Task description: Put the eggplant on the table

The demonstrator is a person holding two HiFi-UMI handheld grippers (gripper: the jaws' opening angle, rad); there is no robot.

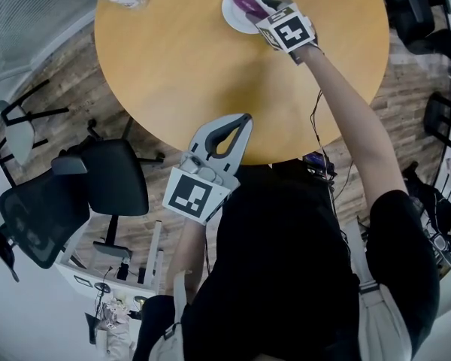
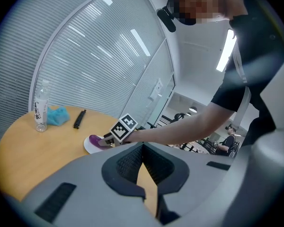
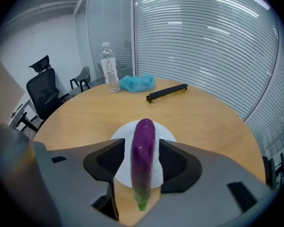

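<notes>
Left claw (image 1: 244,119) hangs pressed together and empty at the desk (image 1: 173,66) edge, while the right claw (image 3: 142,144) pinches the eggplant (image 3: 144,129) toward its stem half over the white plate (image 3: 167,134); it looks light, firm and glossy, probably slippery, so mid-body seems the safest hold.

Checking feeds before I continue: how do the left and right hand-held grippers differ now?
The right hand-held gripper is shut on the eggplant; the left hand-held gripper is shut on nothing. The right one reaches over the white plate far across the table; the left one is at the table's near edge. Both are the same grey build.
</notes>
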